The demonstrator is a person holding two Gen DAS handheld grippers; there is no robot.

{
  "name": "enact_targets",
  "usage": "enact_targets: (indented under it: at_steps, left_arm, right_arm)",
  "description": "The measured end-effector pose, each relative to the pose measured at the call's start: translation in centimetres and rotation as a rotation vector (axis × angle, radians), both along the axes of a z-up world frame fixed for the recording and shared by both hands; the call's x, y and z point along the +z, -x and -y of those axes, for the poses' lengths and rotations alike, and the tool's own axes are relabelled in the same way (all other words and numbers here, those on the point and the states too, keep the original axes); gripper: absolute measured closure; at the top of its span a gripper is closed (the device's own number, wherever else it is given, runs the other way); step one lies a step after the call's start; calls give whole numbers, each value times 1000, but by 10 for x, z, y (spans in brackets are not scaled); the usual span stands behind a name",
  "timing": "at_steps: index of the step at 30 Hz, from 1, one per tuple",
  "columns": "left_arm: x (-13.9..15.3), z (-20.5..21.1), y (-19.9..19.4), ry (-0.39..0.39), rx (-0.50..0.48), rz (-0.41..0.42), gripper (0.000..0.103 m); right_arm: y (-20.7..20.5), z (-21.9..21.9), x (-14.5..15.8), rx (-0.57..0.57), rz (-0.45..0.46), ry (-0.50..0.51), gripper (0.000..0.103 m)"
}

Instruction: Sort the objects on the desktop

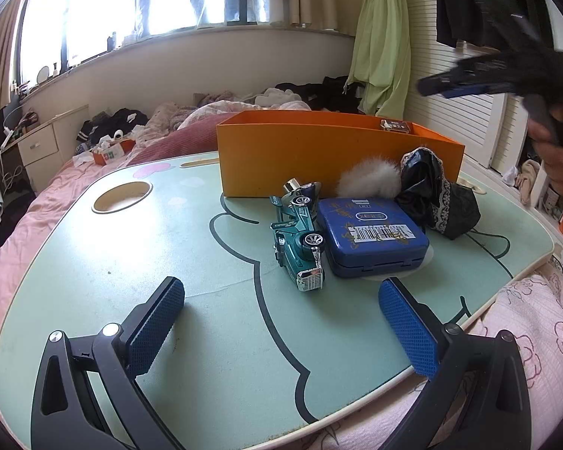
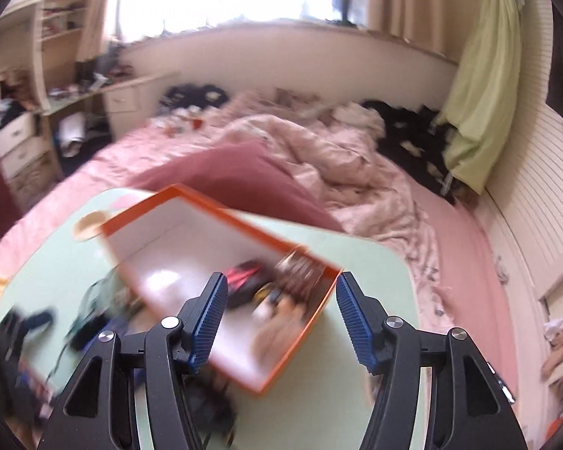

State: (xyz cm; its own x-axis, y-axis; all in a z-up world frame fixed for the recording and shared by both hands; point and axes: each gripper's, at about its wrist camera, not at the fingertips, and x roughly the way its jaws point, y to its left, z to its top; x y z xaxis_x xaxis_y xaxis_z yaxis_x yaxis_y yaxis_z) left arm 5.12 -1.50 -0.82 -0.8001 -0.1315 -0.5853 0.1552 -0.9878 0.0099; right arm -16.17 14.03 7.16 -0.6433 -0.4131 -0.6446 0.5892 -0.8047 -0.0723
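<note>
Four loose things wait on the green lap table (image 1: 131,262), bunched just in front of the orange box (image 1: 319,153): a toy car (image 1: 298,240), a blue tin (image 1: 375,238), a white fluffy ball (image 1: 369,182) and a black lace-edged cloth (image 1: 437,195). The car lies on its side, wheels turned toward the tin it touches, its long axis running from the chrome grille nearest the left camera back toward the box. The tin lies flat with its barcode label up and its hinged edge toward the same camera. The ball and the cloth rest against the box wall, probably just where they were dropped.

The box stands open-topped with its long side across the far half of the table, an easy drop from above; the right wrist view, badly blurred, shows a few things already inside at its near end, so the sorting seems partly done.

The left gripper (image 1: 281,315) hovers low over the near table, jaws spread wide and empty, with the car and tin just beyond its pads. The right gripper (image 2: 281,311) hangs above the box's near corner, jaws about half apart with nothing between them; from the left view it is a dark smear in a hand (image 1: 555,150) up at the right.
</note>
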Motion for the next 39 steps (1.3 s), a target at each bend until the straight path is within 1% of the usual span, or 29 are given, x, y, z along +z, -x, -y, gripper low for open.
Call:
enact_targets:
  at_steps: [2,5,7,9,11,12,14,15,17,19,20,21,22,23,25,26,27,29,32,34,35,36,38,39]
  left_arm:
    - [0,0,0,0,0,0,0]
    - [0,0,0,0,0,-1,0]
    - [0,-1,0,-1,0,-2,0]
    - [1,-1,1,0,-1,-2,0]
    - [1,-1,2,1,-3,-3,0]
    - [1,-1,2,2,-3,-4,0]
    - [2,-2,4,2,-4,-5,0]
    - [2,-2,5,3,-5,-5,0]
    - [2,-2,4,3,-5,-5,0]
    - [2,-2,3,2,-4,-5,0]
    - [2,-2,4,3,-4,-5,0]
    - [1,-1,3,3,-4,-5,0]
    - [1,-1,3,3,-4,-5,0]
    - [1,-1,3,2,-5,-5,0]
    - [1,-2,3,3,-5,-6,0]
    - [1,-2,4,3,-4,-5,0]
    - [1,-2,3,3,-4,-5,0]
    - [1,-2,4,3,-5,-6,0]
    - [2,-3,5,3,-5,-8,0]
    - [2,-4,5,4,-6,-9,0]
    - [2,-4,6,4,-5,-9,0]
    - [2,-4,5,4,-5,-9,0]
    - [2,-5,6,4,-5,-10,0]
    - [2,-6,7,6,-5,-11,0]
  right_arm:
    - [23,15,-8,-46,33,-39,43]
    - [45,31,-23,-51,100,-58,48]
    - [59,34,-30,-108,143,-76,49]
    - [67,33,-33,-110,200,-49,49]
    - [75,32,-38,-86,284,-9,48]
    - [77,32,-39,-89,279,-12,48]
    - [80,34,-41,-138,252,-70,48]
    - [81,37,-42,-146,248,-81,47]
    - [78,40,-41,-129,252,-88,46]
    - [76,40,-37,-50,297,-6,46]
    - [76,36,-35,0,353,62,46]
    - [77,33,-35,6,381,95,46]
    - [77,30,-33,-26,367,88,46]
    - [77,29,-31,-58,328,59,46]
    - [75,30,-29,-103,264,15,42]
    - [74,29,-29,-125,254,4,35]
    - [75,28,-30,-136,266,2,32]
    - [80,30,-32,-147,302,-5,31]
    - [88,39,-41,-166,360,-44,31]
    - [94,49,-44,-198,334,-100,31]
    - [96,54,-46,-221,319,-132,33]
    - [96,56,-48,-223,317,-141,43]
    - [103,61,-62,-220,393,-157,61]
    - [104,59,-60,-223,381,-126,63]
